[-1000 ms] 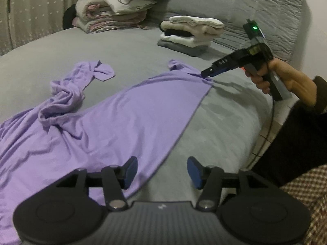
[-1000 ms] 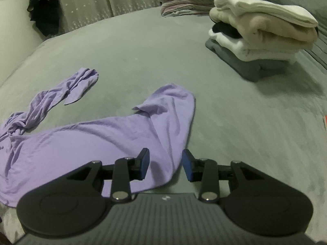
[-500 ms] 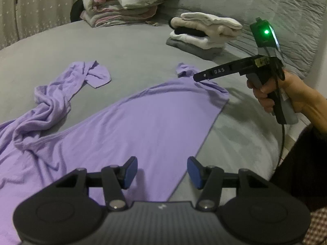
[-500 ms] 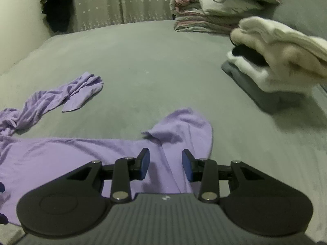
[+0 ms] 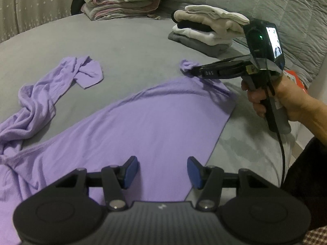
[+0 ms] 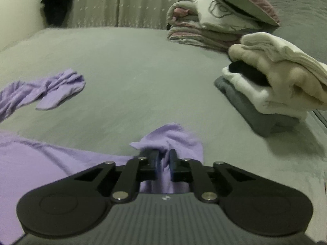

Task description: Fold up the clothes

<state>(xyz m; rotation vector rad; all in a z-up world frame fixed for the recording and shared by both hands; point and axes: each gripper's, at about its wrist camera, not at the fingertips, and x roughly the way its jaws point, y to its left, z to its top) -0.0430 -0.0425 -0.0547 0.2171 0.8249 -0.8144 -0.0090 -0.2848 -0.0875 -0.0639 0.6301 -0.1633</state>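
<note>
A lilac long-sleeved garment lies spread on the grey bed, one sleeve bunched at the left. In the right wrist view my right gripper is shut on a fold of the lilac garment at its far corner. The left wrist view shows that same right gripper from the side, pinching the cloth's far tip, held by a hand. My left gripper hovers open over the garment's near edge, with nothing between its blue pads.
A stack of folded white, beige and grey clothes sits at the back right of the bed. Folded bedding lies behind it near a curtain. The bed's edge runs along the right, with a red item beyond it.
My right gripper moved forward to the garment's far corner and shut on the cloth. My left gripper shifted across the garment, its jaws unchanged.
</note>
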